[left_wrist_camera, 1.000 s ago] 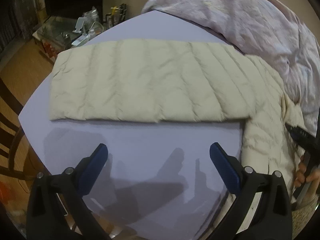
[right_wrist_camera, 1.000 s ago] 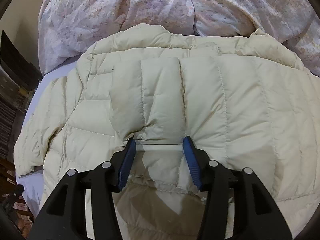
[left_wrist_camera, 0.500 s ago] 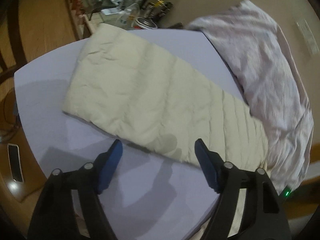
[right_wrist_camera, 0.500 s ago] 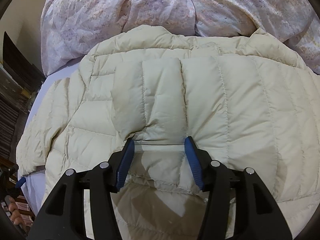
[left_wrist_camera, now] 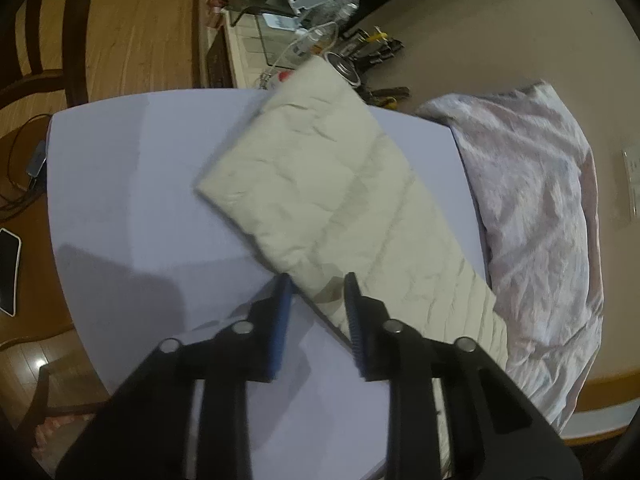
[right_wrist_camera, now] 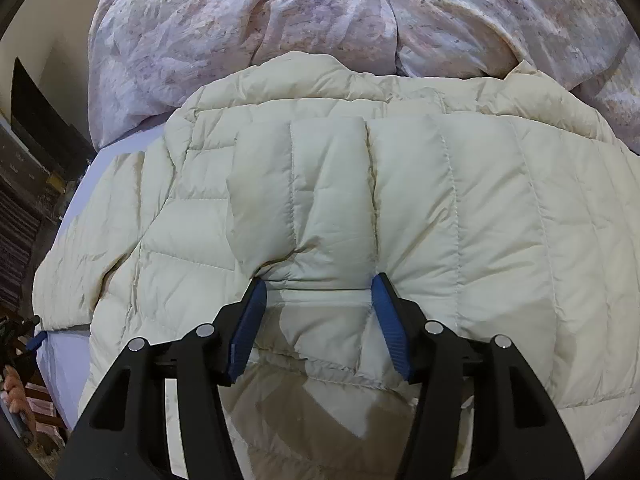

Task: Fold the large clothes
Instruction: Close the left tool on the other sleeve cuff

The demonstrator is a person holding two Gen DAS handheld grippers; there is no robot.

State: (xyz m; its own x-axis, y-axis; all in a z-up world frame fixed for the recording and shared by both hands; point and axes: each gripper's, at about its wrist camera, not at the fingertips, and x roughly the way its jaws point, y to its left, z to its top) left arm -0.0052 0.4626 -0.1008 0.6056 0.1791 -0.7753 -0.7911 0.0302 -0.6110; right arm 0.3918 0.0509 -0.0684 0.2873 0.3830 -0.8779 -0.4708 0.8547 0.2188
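A cream quilted down jacket lies on a lilac table (left_wrist_camera: 120, 184). In the left wrist view its folded sleeve (left_wrist_camera: 332, 200) runs diagonally. My left gripper (left_wrist_camera: 316, 280) stands at the sleeve's near edge, jaws narrowed with the edge between the fingertips; whether they pinch it is unclear. In the right wrist view the jacket body (right_wrist_camera: 360, 208) fills the frame. My right gripper (right_wrist_camera: 316, 288) presses down on the jacket, jaws open, a quilted panel bulging between the fingers.
A pink floral duvet (right_wrist_camera: 360, 16) is heaped behind the jacket and shows at the right of the left wrist view (left_wrist_camera: 540, 200). A cluttered side table (left_wrist_camera: 288, 32), wooden floor, a phone (left_wrist_camera: 8, 272) and chairs lie beyond the table's edge.
My left gripper has swung toward the sleeve, reached its near edge and narrowed its jaws a great deal. My right gripper has stayed pressed on the jacket.
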